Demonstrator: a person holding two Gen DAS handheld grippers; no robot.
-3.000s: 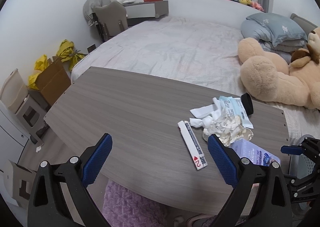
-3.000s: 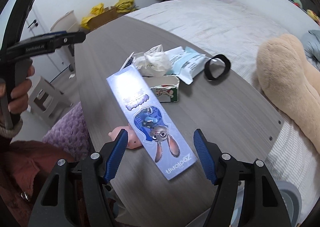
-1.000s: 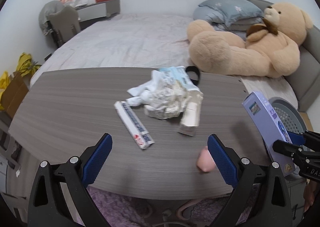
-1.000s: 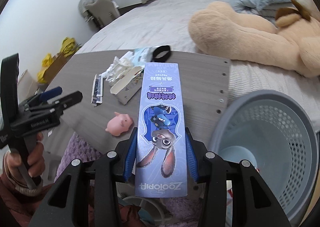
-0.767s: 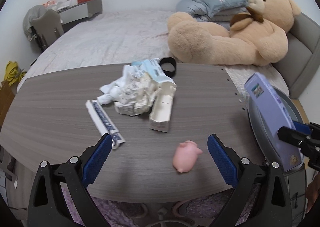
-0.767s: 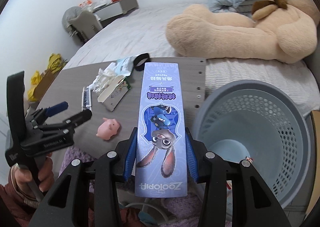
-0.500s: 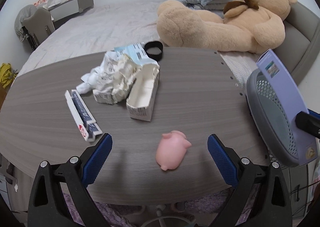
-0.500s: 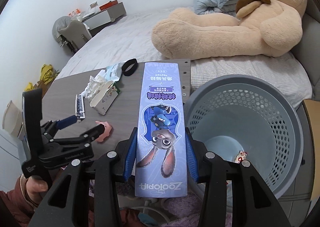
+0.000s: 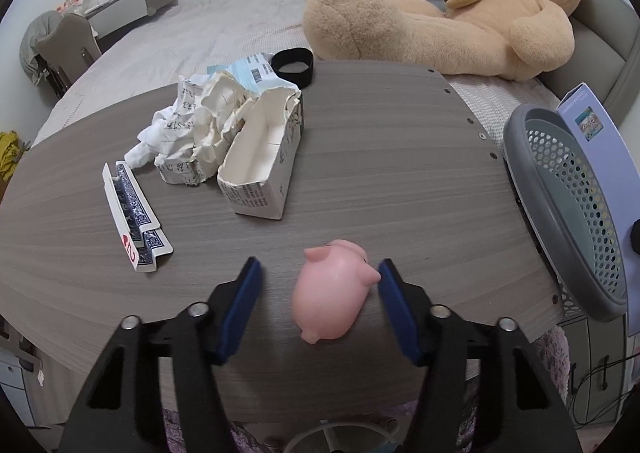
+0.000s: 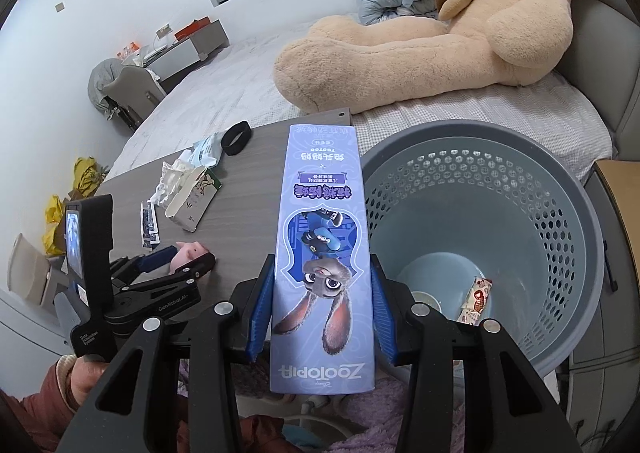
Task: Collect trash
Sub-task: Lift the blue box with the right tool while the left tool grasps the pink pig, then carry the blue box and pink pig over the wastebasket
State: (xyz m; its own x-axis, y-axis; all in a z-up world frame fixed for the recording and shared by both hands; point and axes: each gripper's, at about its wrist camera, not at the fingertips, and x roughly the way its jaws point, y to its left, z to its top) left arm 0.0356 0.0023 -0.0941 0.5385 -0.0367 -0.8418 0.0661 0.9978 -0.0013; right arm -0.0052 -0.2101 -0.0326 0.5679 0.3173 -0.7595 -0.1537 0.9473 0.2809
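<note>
My right gripper [image 10: 322, 289] is shut on a long purple Zootopia box [image 10: 323, 237], held beside the rim of the grey perforated trash basket [image 10: 520, 157]; the box [image 9: 600, 157] also shows past the basket [image 9: 560, 189] in the left wrist view. A wrapper [image 10: 476, 299] lies inside the basket. My left gripper [image 9: 318, 285] is open around a pink pig toy [image 9: 332, 293] on the wooden table [image 9: 400, 173]; its right pad touches the pig. The left gripper [image 10: 176, 261] shows by the pig [image 10: 190, 253] in the right view.
On the table lie a torn white carton [image 9: 264, 157], crumpled paper [image 9: 192, 133], a playing-card box [image 9: 134, 213], a blue packet [image 9: 256, 71] and a black band [image 9: 292, 65]. A large teddy bear [image 9: 440, 17] lies on the bed behind.
My left gripper has moved forward over the table and narrowed around the pink pig. My right gripper has carried the purple box from above the table over to the basket's edge.
</note>
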